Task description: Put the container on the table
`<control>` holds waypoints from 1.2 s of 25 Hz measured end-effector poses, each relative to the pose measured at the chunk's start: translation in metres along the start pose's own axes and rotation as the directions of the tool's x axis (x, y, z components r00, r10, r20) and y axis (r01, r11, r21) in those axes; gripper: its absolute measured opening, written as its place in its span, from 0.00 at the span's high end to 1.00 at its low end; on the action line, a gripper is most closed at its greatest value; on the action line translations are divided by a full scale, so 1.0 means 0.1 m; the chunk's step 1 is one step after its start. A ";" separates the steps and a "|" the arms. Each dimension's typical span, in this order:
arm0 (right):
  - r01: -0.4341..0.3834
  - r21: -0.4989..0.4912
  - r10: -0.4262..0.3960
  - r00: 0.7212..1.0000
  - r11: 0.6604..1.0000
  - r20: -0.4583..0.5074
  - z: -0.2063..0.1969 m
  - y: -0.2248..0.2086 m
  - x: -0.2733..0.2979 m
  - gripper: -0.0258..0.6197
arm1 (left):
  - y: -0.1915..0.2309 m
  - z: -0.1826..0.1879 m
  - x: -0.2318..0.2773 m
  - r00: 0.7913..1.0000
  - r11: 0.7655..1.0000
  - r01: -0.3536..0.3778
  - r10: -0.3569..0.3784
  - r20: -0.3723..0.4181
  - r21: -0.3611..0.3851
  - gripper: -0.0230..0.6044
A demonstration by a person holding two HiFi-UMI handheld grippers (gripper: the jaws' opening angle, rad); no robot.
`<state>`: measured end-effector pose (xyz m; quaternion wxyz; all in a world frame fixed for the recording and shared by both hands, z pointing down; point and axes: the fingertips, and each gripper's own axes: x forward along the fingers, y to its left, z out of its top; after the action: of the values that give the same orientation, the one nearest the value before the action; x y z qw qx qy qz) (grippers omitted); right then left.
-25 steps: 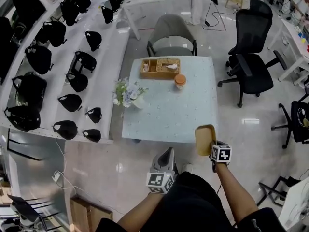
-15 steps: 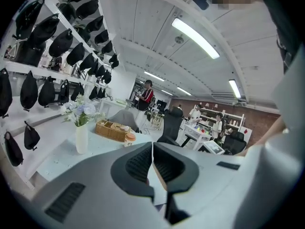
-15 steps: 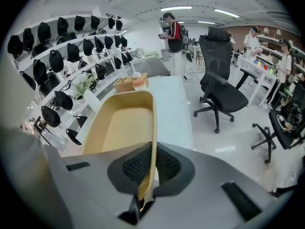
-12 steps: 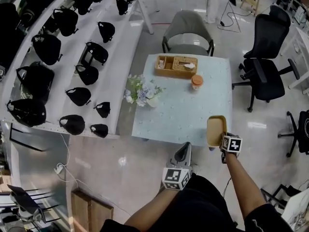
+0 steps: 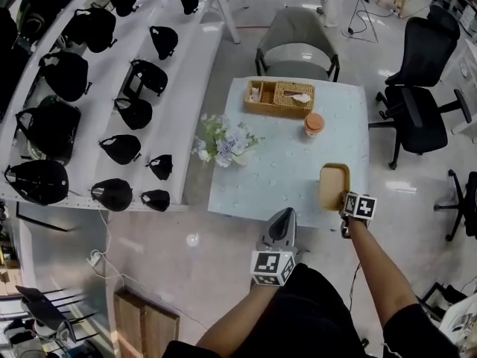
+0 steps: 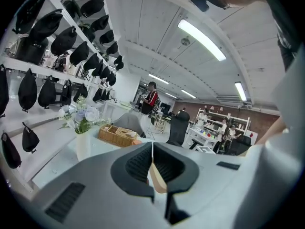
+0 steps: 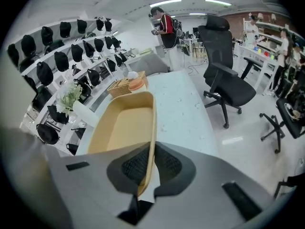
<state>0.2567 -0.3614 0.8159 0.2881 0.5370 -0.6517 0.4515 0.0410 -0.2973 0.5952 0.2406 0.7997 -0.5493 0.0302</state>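
The tan, shallow container [image 5: 334, 186] hangs over the near right corner of the pale blue table [image 5: 276, 177]; I cannot tell whether it touches the top. My right gripper [image 5: 343, 204] pinches its near rim. In the right gripper view the container's [image 7: 121, 128] rim runs between the dark pads of the right gripper [image 7: 151, 162], whose jaws have just been opening a little with the rim still between them. My left gripper [image 5: 282, 216] is shut and empty just short of the table's front edge. Its pads meet in the left gripper view [image 6: 152, 151].
On the table's far side stand a wicker basket [image 5: 279, 98] and an orange-lidded cup [image 5: 314, 124], with a vase of flowers [image 5: 227, 144] at the left edge. A grey chair [image 5: 298, 43] is behind the table, a black office chair [image 5: 421, 103] to its right, shelves of black bags [image 5: 89, 110] to its left.
Both grippers have moved forward toward the table. The container, earlier short of the table's front edge, is now over its near right corner.
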 end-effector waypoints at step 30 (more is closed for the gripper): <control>-0.057 -0.058 0.052 0.995 0.997 -0.084 0.76 1.21 1.52 0.93 | 0.56 -0.31 0.14 0.996 0.995 0.003 -0.012 -0.093 -0.098 0.94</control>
<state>0.1102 -0.4951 0.8805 0.3183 0.4911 -0.6670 0.4612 0.0034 -0.3123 0.6463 0.3048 0.7868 -0.5352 0.0397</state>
